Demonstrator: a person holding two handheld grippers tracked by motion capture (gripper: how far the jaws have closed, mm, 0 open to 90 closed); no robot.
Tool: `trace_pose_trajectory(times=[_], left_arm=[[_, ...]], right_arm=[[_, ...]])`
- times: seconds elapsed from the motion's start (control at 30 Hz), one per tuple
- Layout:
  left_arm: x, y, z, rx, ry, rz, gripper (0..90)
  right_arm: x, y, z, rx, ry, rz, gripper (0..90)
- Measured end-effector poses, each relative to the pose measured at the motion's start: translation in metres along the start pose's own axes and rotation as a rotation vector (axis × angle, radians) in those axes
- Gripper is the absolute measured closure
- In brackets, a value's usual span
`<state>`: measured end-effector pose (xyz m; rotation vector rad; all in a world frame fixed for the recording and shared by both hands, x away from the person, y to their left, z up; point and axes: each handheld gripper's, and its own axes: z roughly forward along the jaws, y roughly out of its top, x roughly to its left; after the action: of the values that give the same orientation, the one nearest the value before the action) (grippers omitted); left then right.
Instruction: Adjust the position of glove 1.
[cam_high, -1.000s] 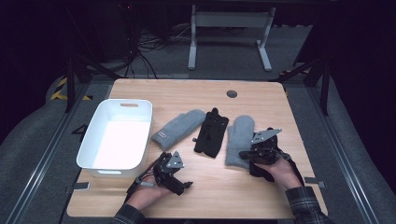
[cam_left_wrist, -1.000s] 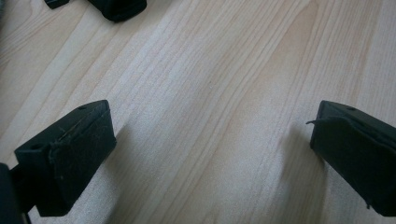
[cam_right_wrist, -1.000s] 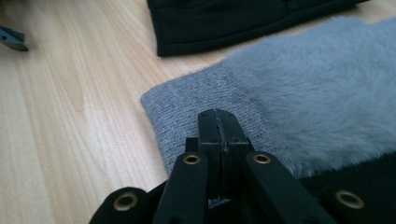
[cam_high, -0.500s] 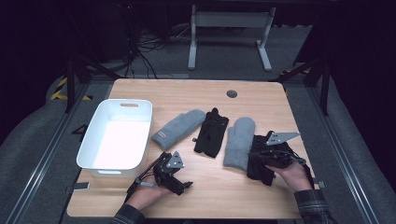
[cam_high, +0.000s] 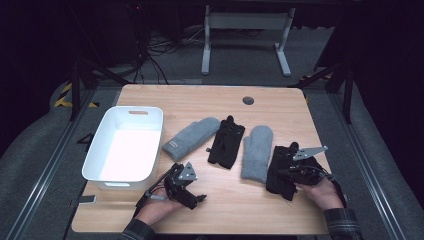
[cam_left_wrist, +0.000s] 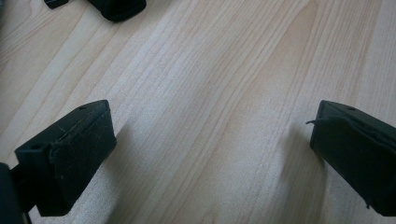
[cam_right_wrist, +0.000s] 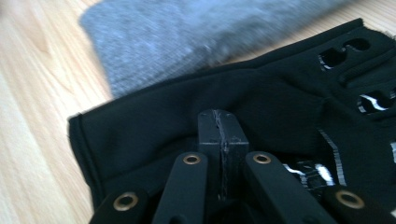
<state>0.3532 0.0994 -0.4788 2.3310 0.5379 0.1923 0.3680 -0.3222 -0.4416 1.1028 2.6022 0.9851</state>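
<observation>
the right gripper (cam_high: 292, 170) has its jaws pressed together on a fold of the black glove (cam_right_wrist: 261, 107), which lies at the right end of the row, touching the grey mitten (cam_high: 256, 151) on its left and overlapping that mitten's edge in the right gripper view. in the high view the gripper and the hand (cam_high: 320, 192) cover much of this glove, so its full shape is hard to make out. the shiny marks on its back in the right gripper view are too blurred to read, and the glove is cut off at the right edge there.

left of the grey mitten lies a second black glove (cam_high: 226, 142), then a second grey mitten (cam_high: 192, 137) with a small label near its cuff; the writing on it is too small to read. further left of it stands the white bin (cam_high: 102, 150).

the left gripper (cam_high: 184, 186) rests on the wooden table (cam_high: 200, 102) in front of this row, near the bin, its jaws (cam_left_wrist: 205, 154) wide apart with only bare wood between them. a dark thing at the top edge of the left gripper view is cut off, and i cannot tell what it is.
</observation>
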Motion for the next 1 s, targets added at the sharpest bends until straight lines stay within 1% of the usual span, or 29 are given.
trace_pose_trajectory(times=[0.13, 0.33, 0.4, 0.43, 0.47, 0.53, 0.6, 0.63, 0.67, 0.77, 0.83, 1.0], left_arm=[[0.0, 0.0, 0.0, 0.0, 0.0, -0.001, 0.3], [0.0, 0.0, 0.0, -0.001, 0.0, -0.001, 0.3], [0.0, 0.0, 0.0, -0.001, 0.0, 0.0, 0.3], [0.0, 0.0, 0.0, 0.0, 0.001, 0.0, 0.4], [0.0, 0.0, 0.0, -0.001, 0.0, 0.0, 0.3], [0.0, 0.0, 0.0, -0.001, 0.0, -0.001, 0.3], [0.0, 0.0, 0.0, -0.001, 0.0, -0.001, 0.3], [0.0, 0.0, 0.0, -0.001, 0.0, -0.001, 0.3], [0.0, 0.0, 0.0, -0.001, 0.0, -0.001, 0.3], [0.0, 0.0, 0.0, -0.001, 0.001, -0.003, 0.3], [0.0, 0.0, 0.0, 0.0, 0.001, -0.002, 0.3], [-0.001, 0.0, 0.0, -0.001, 0.002, -0.003, 0.4]], right_arm=[[-0.007, -0.007, -0.005, 0.014, -0.026, 0.015, 90.0], [-0.015, -0.013, -0.012, 0.012, -0.048, 0.041, 90.0], [-0.016, -0.013, -0.013, 0.01, -0.052, 0.04, 90.0], [-0.016, -0.014, -0.016, 0.001, -0.058, 0.046, 90.0], [-0.016, -0.014, -0.017, -0.01, -0.05, 0.046, 90.0], [-0.012, -0.013, -0.022, -0.034, -0.038, 0.041, 90.0], [-0.004, -0.012, -0.025, -0.06, -0.014, 0.03, 90.0], [-0.004, -0.012, -0.025, -0.06, -0.014, 0.03, 90.0], [0.006, -0.012, -0.026, -0.06, 0.002, 0.011, 90.0], [0.014, -0.017, -0.023, -0.039, 0.02, -0.002, 90.0], [0.018, -0.022, -0.022, -0.029, 0.02, -0.002, 90.0], [0.025, -0.033, -0.028, -0.013, 0.014, 0.003, 90.0]])
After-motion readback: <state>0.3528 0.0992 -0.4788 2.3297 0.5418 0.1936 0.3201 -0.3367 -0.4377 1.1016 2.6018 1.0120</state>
